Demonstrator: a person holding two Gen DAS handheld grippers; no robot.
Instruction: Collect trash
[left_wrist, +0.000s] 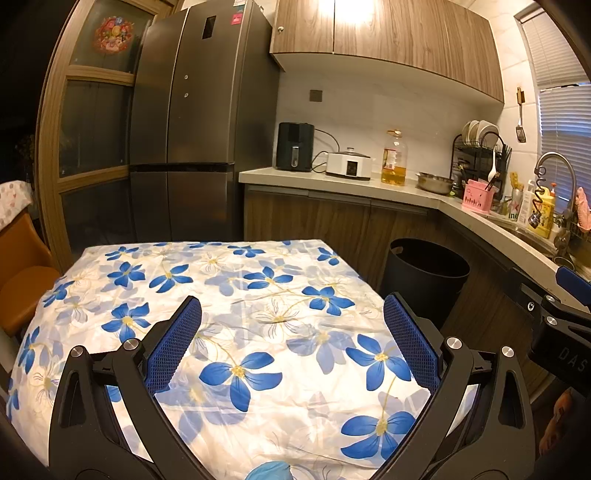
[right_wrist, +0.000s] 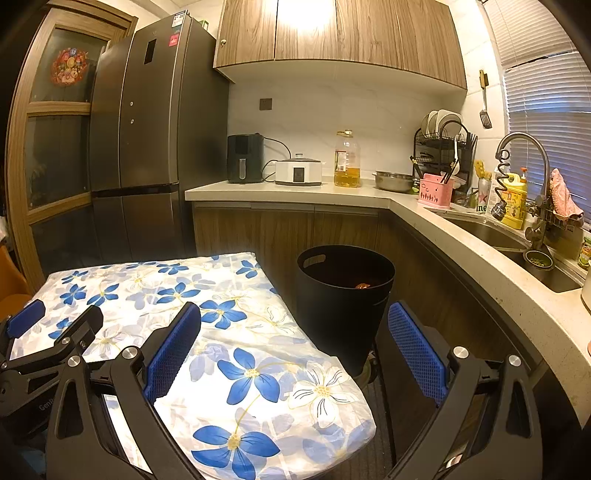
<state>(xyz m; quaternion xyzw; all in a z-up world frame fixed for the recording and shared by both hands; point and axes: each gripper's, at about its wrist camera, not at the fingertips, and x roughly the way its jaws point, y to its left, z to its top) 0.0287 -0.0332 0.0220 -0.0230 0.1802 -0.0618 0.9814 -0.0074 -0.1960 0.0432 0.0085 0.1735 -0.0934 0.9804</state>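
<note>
A black trash bin (right_wrist: 345, 295) stands on the floor to the right of the table, with something orange (right_wrist: 362, 285) inside it. It also shows in the left wrist view (left_wrist: 424, 277). The table has a white cloth with blue flowers (left_wrist: 221, 295); it shows in the right wrist view too (right_wrist: 236, 332). My left gripper (left_wrist: 291, 314) is open and empty above the table. My right gripper (right_wrist: 295, 325) is open and empty over the table's right edge, in front of the bin. A pale blue object (left_wrist: 271, 472) shows at the bottom edge of the left wrist view.
An L-shaped kitchen counter (right_wrist: 288, 194) runs behind and to the right, with an air fryer (right_wrist: 243, 158), oil bottle (right_wrist: 347, 160), dish rack (right_wrist: 445, 147) and sink (right_wrist: 517, 236). A tall fridge (right_wrist: 147, 147) stands at the back left. An orange chair (left_wrist: 22, 280) is left of the table.
</note>
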